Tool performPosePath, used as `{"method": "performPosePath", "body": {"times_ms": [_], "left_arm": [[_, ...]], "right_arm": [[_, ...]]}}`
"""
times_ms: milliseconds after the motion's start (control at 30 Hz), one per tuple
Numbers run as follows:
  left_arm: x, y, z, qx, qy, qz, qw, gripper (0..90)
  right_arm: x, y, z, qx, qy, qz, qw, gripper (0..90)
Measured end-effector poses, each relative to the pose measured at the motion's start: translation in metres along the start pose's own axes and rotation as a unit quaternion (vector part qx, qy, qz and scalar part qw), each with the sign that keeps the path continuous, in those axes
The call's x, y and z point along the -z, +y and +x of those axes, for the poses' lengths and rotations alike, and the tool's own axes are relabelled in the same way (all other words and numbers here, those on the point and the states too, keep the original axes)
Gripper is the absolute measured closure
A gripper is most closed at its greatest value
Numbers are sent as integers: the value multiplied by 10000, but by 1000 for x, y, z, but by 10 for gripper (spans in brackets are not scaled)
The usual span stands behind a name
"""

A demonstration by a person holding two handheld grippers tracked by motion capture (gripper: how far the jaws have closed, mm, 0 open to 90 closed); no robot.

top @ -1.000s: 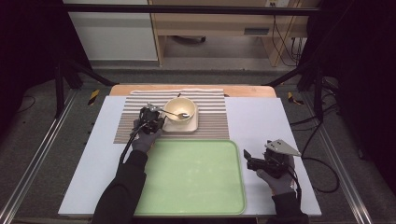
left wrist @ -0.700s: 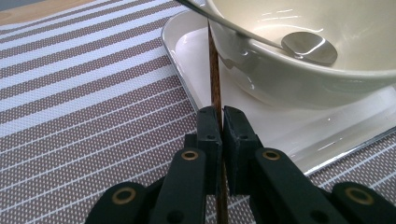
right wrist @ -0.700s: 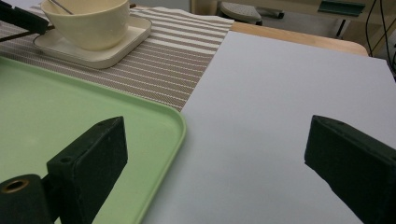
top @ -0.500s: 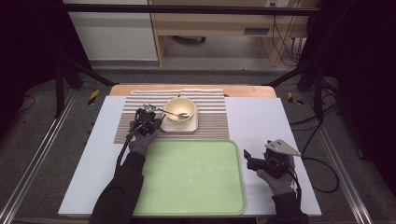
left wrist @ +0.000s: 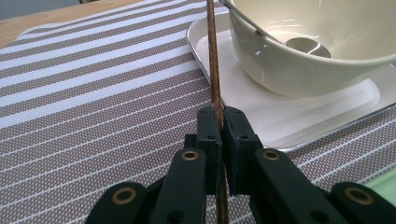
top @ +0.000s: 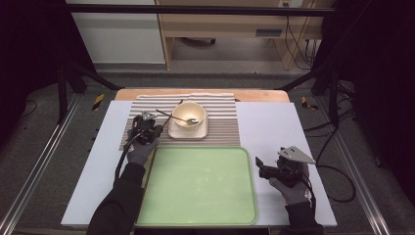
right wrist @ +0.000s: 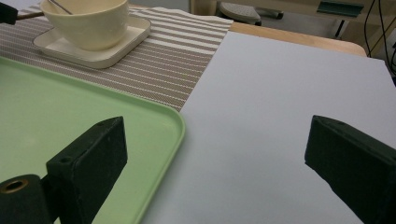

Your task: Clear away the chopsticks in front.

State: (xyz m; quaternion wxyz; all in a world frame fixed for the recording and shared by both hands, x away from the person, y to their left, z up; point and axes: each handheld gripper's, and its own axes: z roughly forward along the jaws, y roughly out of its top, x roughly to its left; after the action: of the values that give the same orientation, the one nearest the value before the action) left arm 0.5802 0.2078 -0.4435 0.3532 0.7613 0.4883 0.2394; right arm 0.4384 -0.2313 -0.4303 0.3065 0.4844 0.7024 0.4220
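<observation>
My left gripper (top: 147, 128) sits over the striped placemat (top: 220, 128), just left of the small square plate (top: 188, 133) that carries the cream bowl (top: 188, 115). In the left gripper view its two black jaws are pinched nearly together on a thin brown stick (left wrist: 214, 70), which I take to be a chopstick; the pads press it from both sides, and the stick runs up out of the grip, past the plate's corner and toward the bowl's rim. I cannot tell where its far tip ends. From the high view the stick shows as a dark thin line slanting from the gripper toward the far side of the bowl. A metal spoon (top: 188, 120) lies inside the bowl, its handle leaning on the left rim and reaching out toward my left gripper; the spoon's round end rests on the bowl floor. The bowl stands upright on the plate, and the plate lies flat on the placemat, at the far side of the pale table surface (top: 274, 127). My right gripper (top: 264, 169) rests low on the table just off the right edge of the green tray (top: 195, 205), jaws spread wide with nothing between them; the right gripper view shows bare table between the pads and the tray's corner beside the left one.
</observation>
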Motion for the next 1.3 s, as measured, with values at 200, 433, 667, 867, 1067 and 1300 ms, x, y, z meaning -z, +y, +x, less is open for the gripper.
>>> {"method": "performPosePath", "body": {"times_ms": [200,433,667,867,1067,1300], "left_arm": [[11,-6,5,81,22,-91,9999,854],[28,-15,15,159,82,-126,9998,853],[46,-24,23,191,162,-209,9995,854],[57,-34,27,294,188,-263,9990,853],[69,-42,26,294,225,-301,9989,854],[86,-51,25,375,152,-413,9983,854]], "right_arm": [[0,0,0,2,1,0,10000,55],[1,0,0,2,14,-25,10000,49],[2,0,-1,13,2,-31,10000,42],[2,1,-1,7,4,-40,10000,42],[3,1,-1,23,7,-52,10000,42],[4,2,0,22,17,-72,10000,42]]}}
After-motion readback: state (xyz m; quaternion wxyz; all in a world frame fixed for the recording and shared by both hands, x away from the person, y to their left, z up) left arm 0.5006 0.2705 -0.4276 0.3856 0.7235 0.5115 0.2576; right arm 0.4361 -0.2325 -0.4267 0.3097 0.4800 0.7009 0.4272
